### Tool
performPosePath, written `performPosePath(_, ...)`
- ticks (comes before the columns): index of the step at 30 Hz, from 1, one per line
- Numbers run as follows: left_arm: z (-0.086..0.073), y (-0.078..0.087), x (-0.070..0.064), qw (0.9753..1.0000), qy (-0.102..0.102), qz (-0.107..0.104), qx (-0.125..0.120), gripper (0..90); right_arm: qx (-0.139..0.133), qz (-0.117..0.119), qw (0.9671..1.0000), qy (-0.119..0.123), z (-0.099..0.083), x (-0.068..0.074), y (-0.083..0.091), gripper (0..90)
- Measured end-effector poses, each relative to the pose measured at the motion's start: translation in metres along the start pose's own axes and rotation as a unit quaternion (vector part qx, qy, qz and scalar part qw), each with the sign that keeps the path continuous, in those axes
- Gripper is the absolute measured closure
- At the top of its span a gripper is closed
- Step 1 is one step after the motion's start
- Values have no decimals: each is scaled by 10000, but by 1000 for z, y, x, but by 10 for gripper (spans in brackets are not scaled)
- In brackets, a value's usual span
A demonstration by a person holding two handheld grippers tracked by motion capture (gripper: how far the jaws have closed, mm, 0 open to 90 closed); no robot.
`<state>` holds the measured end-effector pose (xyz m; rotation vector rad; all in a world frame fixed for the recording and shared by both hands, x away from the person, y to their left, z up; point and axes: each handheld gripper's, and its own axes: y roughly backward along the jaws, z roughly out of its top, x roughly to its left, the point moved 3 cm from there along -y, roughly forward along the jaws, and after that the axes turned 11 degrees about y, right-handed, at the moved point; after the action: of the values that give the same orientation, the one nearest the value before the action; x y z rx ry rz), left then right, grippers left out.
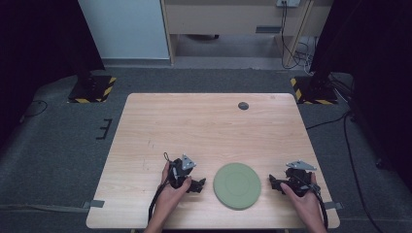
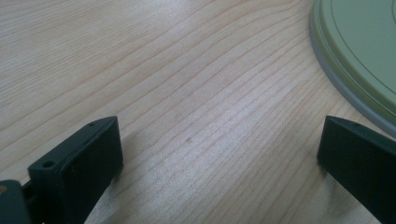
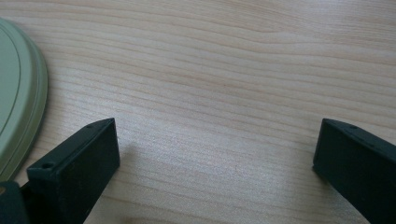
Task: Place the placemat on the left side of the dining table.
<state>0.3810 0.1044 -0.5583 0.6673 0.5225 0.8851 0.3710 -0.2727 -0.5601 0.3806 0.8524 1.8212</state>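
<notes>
A round green plate (image 1: 237,185) lies flat near the front edge of the wooden table (image 1: 209,126), between my two grippers. My left gripper (image 1: 198,185) rests on the table just left of the plate, open, with nothing between its jaws; its own view shows the plate's rim (image 2: 359,60) at the upper right. My right gripper (image 1: 275,183) rests to the right of the plate, also open and empty; the plate's edge (image 3: 18,93) shows at the left of its view. A hand holds each gripper from the bottom of the high view.
A small dark round disc (image 1: 243,106) sits in the tabletop near the far edge. Black stands with yellow-striped bases (image 1: 92,90) (image 1: 311,90) flank the table's far corners on the grey floor. Cables (image 1: 291,48) run along the floor at the back right.
</notes>
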Motion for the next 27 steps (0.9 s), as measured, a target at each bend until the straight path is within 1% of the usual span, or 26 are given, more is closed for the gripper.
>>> performPosePath(3,0,0,0,10000,-4,7,-1,0,-10,66,10000,-4,0,0,1,8)
performPosePath(5,0,1,0,10000,-29,-25,-7,0,-83,236,9997,58,-1,0,2,16)
performPosePath(6,-1,2,0,10000,-53,-43,-27,9,-111,257,9996,65,-1,1,3,33)
performPosePath(8,-2,5,0,9999,-73,-35,-80,22,-149,314,9994,89,-1,2,5,36)
performPosePath(9,-2,7,0,9998,-47,-52,-172,23,-172,362,9991,108,-1,4,6,35)
performPosePath(11,-2,11,0,9996,-29,-99,-275,25,-250,470,9982,263,0,10,11,35)
performPosePath(12,-2,12,-1,9994,-41,-91,-320,25,-276,511,9979,276,0,12,12,35)
performPosePath(15,-4,13,-4,9994,-82,-31,-340,25,-288,631,9967,419,-1,20,17,37)
performPosePath(17,-4,14,-8,9993,-121,-11,-365,19,-307,680,9958,530,-2,25,20,37)
performPosePath(18,-4,15,-10,9993,-143,-39,-356,19,-302,723,9953,560,-2,27,21,38)
performPosePath(20,-4,16,-16,9991,-202,-37,-359,22,-374,788,9943,618,-1,30,25,37)
performPosePath(23,-3,17,-22,9988,-238,-183,-398,21,-432,866,9930,684,0,34,27,41)
performPosePath(25,-3,16,-27,9984,-330,-262,-373,22,-405,906,9924,723,-1,35,26,44)
performPosePath(27,-3,15,-31,9983,-355,-306,-353,23,-374,951,9919,761,-2,37,26,47)
